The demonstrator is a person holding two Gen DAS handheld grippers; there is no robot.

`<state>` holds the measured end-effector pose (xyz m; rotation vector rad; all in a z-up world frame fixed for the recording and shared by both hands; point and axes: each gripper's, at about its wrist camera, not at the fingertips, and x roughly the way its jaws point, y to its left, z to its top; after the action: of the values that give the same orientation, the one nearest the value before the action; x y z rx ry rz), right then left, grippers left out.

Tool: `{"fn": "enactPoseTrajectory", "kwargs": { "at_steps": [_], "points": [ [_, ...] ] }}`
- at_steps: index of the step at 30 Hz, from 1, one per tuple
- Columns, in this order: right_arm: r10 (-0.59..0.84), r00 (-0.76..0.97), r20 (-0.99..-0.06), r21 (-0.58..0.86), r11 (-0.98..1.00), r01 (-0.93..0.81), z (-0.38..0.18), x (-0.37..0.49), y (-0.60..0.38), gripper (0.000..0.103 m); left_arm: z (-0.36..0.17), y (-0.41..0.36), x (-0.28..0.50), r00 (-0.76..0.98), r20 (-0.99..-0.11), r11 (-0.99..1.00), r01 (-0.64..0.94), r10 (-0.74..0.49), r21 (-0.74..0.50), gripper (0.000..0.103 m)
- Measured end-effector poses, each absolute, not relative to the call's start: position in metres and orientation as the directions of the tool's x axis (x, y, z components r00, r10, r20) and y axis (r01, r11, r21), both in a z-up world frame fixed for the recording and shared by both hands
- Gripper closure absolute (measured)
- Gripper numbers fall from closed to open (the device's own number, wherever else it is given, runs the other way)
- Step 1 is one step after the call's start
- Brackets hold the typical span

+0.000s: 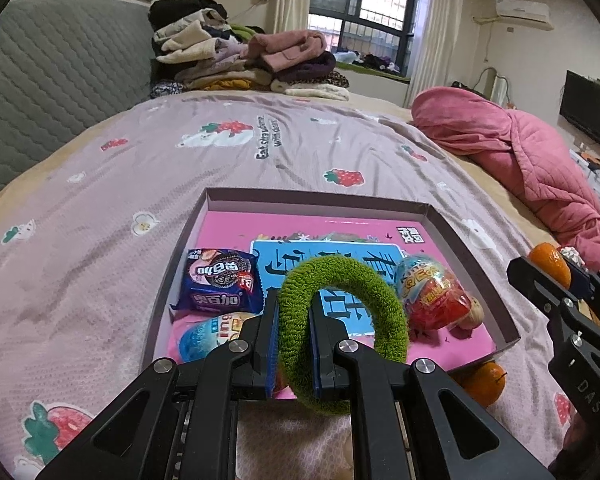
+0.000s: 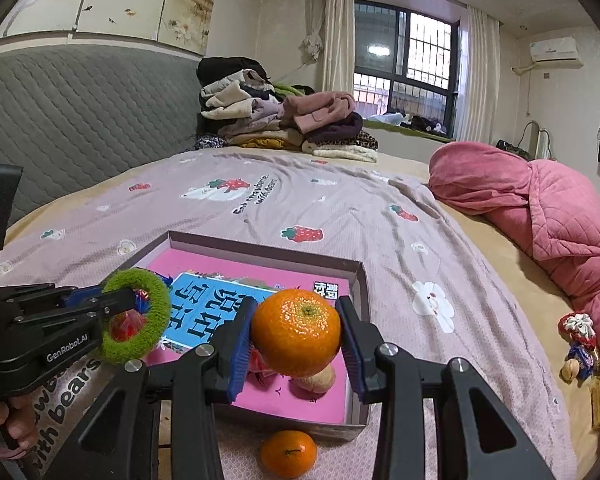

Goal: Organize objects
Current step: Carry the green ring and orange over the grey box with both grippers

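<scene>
My left gripper (image 1: 294, 320) is shut on a green fuzzy hair ring (image 1: 384, 304), held just above the near part of a shallow box (image 1: 316, 196). In the box, on a pink book, lie an Oreo packet (image 1: 220, 280), a blue-white packet (image 1: 204, 336), an egg-shaped candy toy (image 1: 432, 292) and a walnut (image 1: 474, 312). My right gripper (image 2: 296, 328) is shut on an orange (image 2: 296, 332) over the box's near right corner (image 2: 360, 360). The right wrist view shows the left gripper (image 2: 132, 300) with the ring (image 2: 156, 316) at the left.
A second orange (image 2: 288, 454) lies on the strawberry-print bedspread just in front of the box. Wrapped snacks and a nut (image 2: 580, 344) lie at the right by a pink quilt (image 2: 540, 208). A clothes pile (image 2: 280, 120) sits at the far end, by the grey headboard (image 2: 80, 120).
</scene>
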<state>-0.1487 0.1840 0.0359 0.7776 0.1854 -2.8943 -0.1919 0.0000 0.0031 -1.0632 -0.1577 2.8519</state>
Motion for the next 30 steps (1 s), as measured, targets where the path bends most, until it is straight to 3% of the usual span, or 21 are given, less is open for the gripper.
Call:
{"fn": "enactPoseTrajectory", "kwargs": {
  "at_steps": [30],
  "points": [
    [-0.118,-0.749,-0.652,-0.027,-0.984,0.178,-0.011,-0.176,0.185,0.063,-0.013,0.006,-0.218,-0.709,-0.691,-0.985,-0.030,0.141,-0.170,0.091]
  ]
}}
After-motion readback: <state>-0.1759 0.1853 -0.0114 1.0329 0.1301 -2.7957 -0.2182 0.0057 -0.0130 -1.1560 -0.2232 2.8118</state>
